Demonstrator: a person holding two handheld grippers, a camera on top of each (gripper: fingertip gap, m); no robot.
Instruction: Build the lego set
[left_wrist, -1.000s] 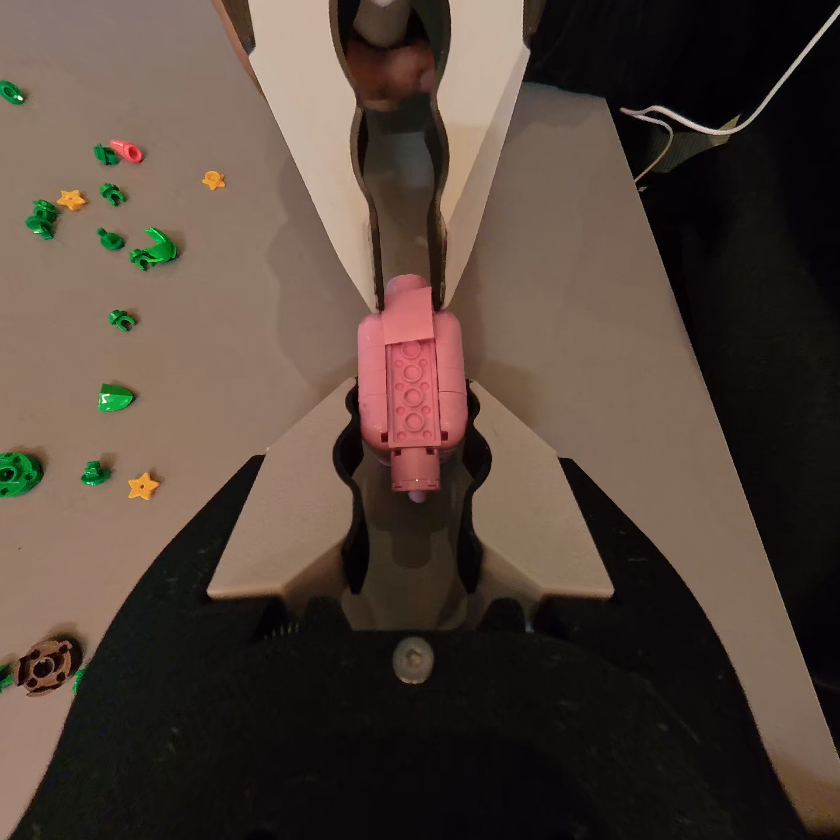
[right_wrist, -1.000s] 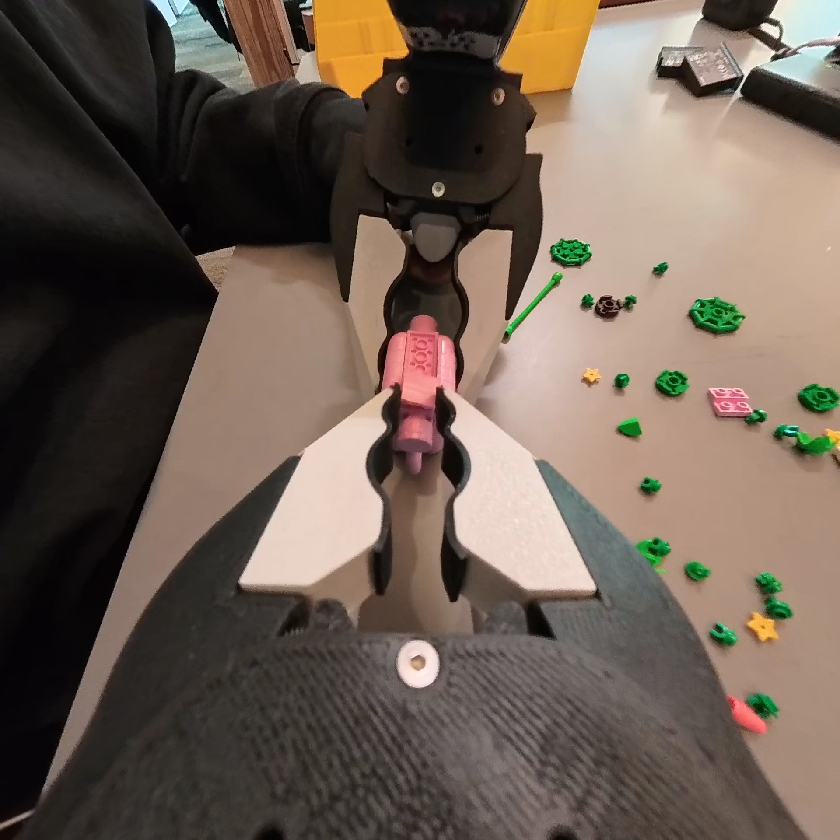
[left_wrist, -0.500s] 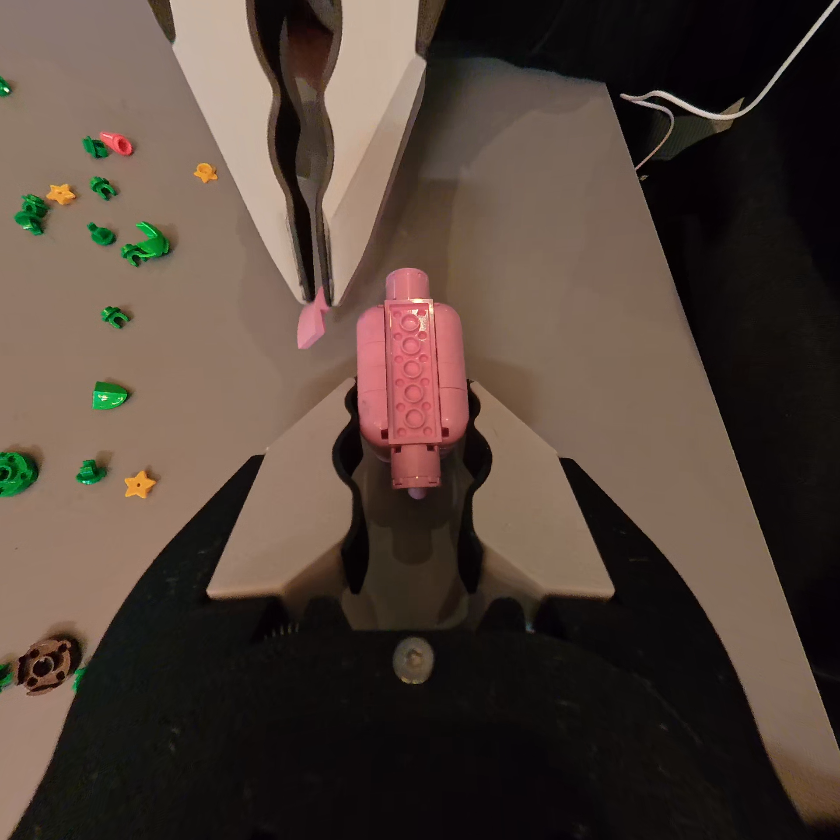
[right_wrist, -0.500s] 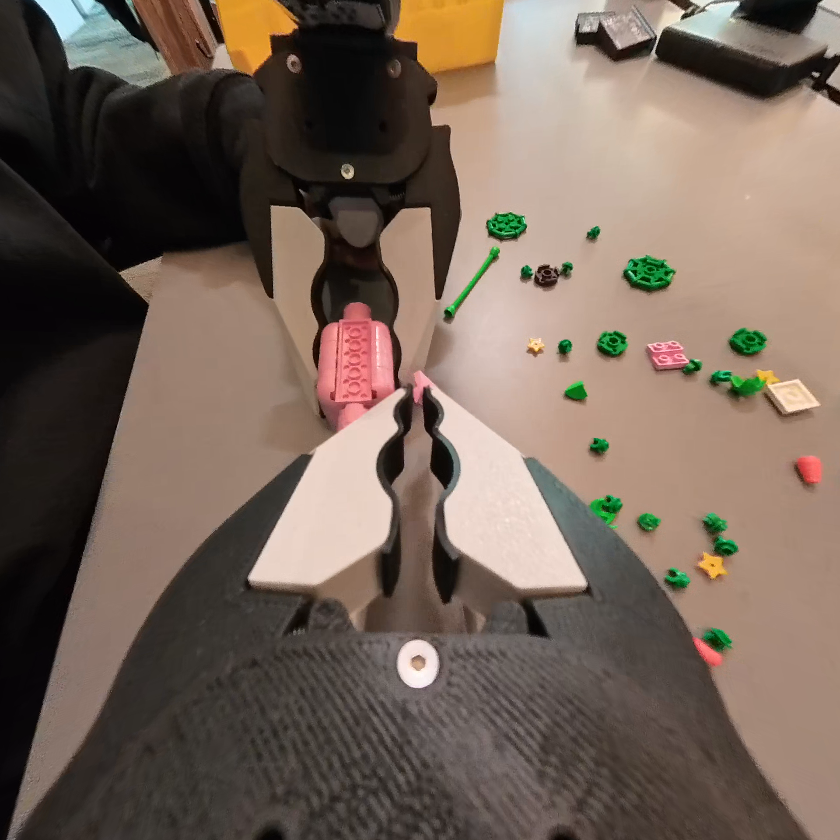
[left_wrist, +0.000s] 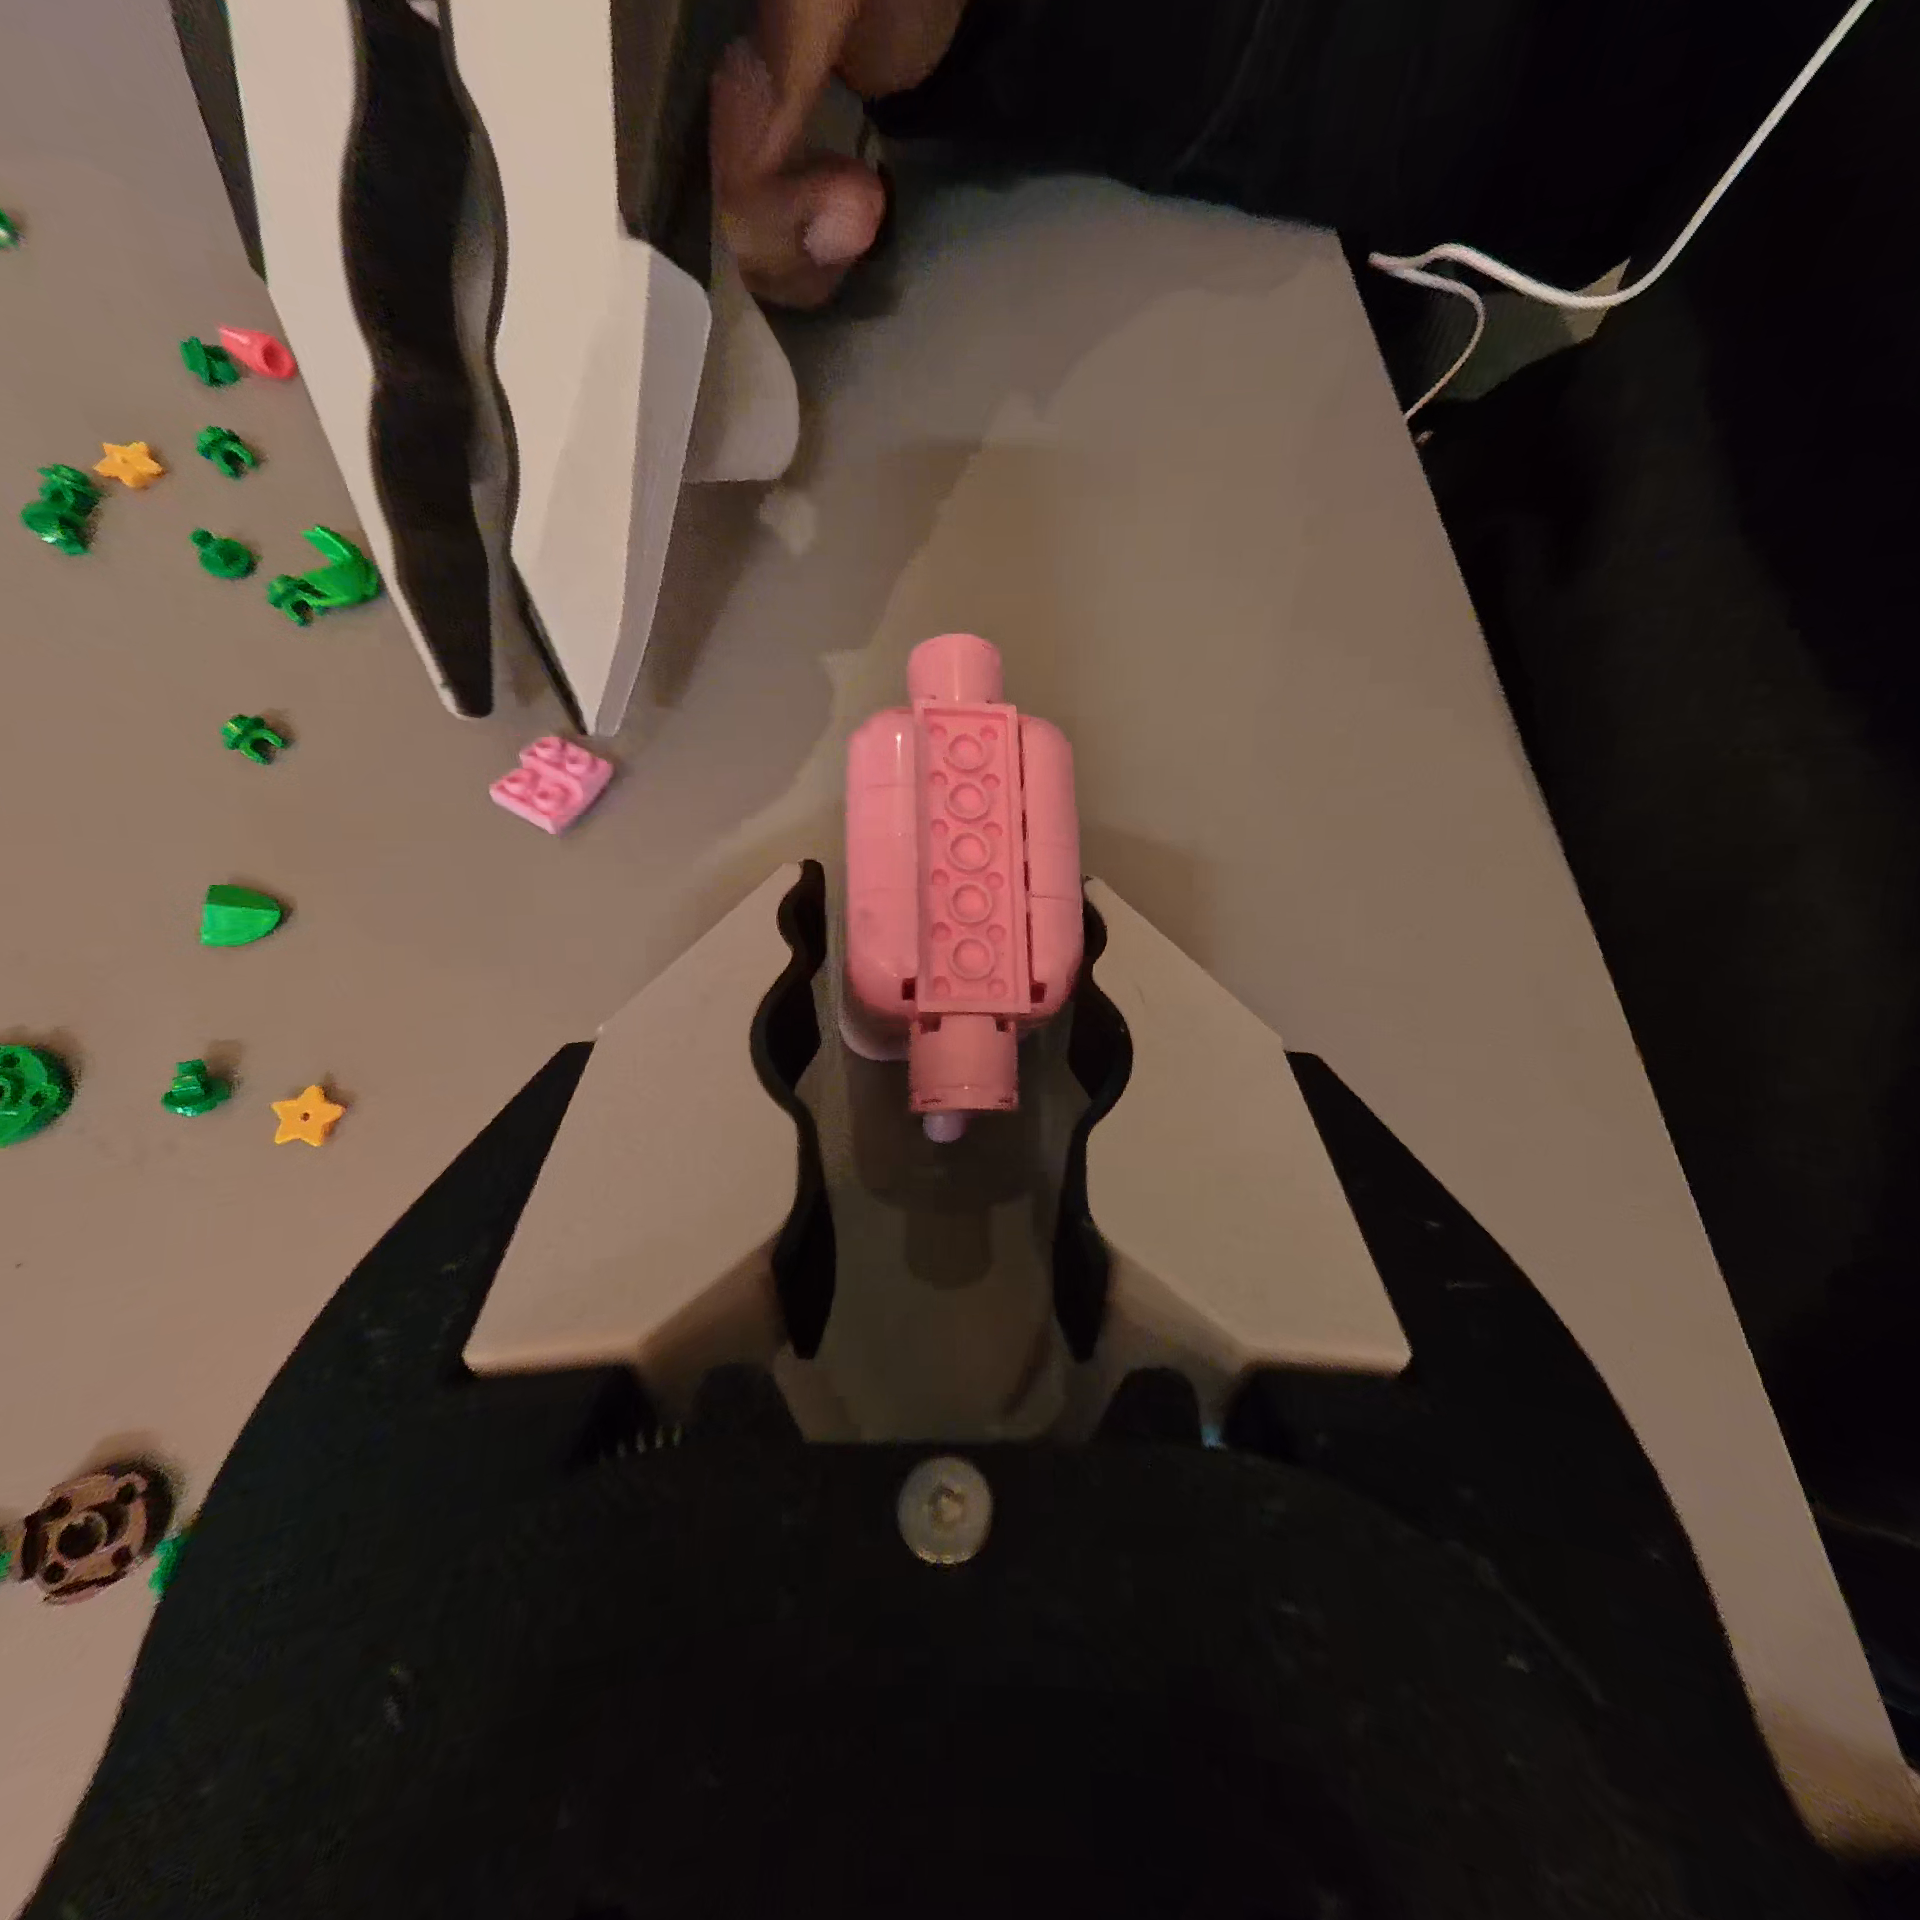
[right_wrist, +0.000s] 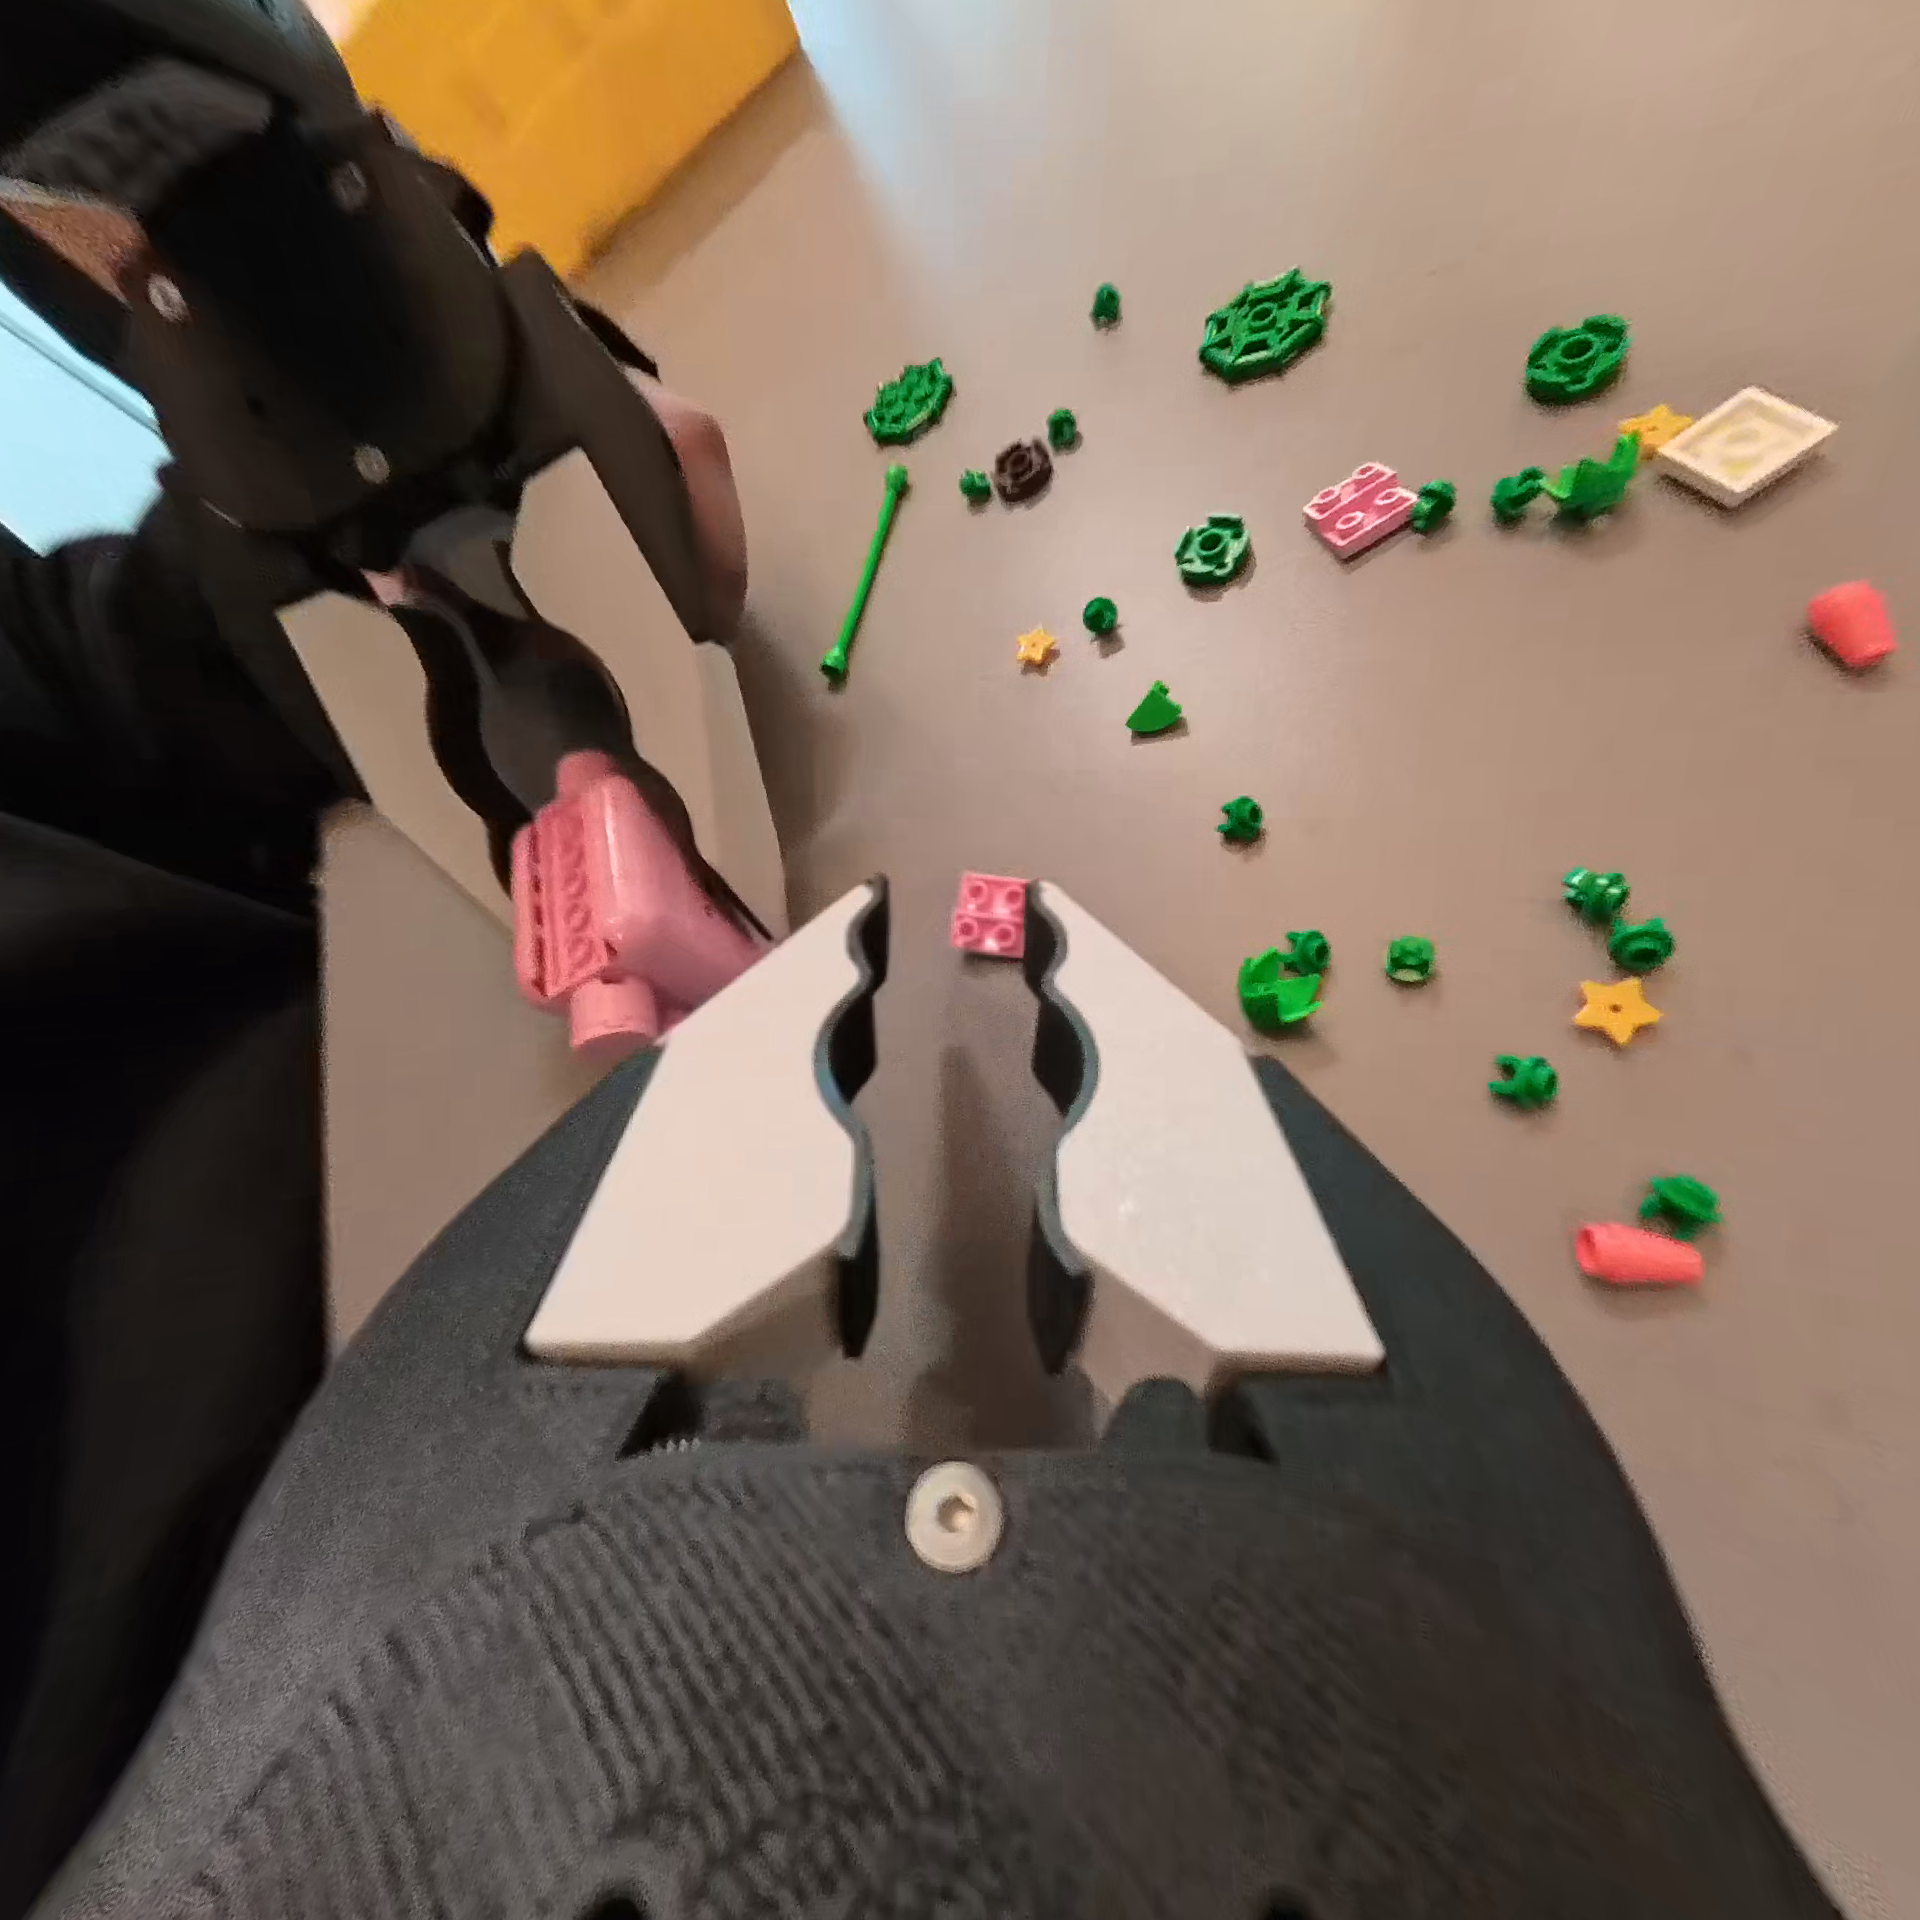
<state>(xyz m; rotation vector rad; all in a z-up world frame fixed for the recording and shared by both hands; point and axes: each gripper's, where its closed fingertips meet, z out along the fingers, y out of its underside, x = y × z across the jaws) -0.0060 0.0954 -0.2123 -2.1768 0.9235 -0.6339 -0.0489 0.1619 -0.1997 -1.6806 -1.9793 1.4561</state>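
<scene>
Pink lego body (left_wrist: 961, 883) sits pinched between the tips of the left claw (left_wrist: 948, 914), with its long holed plate facing up. It pokes out past the tips, above the grey table (left_wrist: 1195, 540). The right claw (right_wrist: 956, 914) is spread apart and holds nothing. A small pink plate (right_wrist: 992, 912) lies flat on the table right at its tips, close to the right-hand finger (right_wrist: 1164, 1143). In the left claw's view the small plate (left_wrist: 553, 781) lies off to the left, just under the right claw's tips (left_wrist: 530, 707). Little green bits (right_wrist: 1280, 982), yellow stars (right_wrist: 1616, 1008) and red cones (right_wrist: 1636, 1254) lie scattered to the right of the right claw.
</scene>
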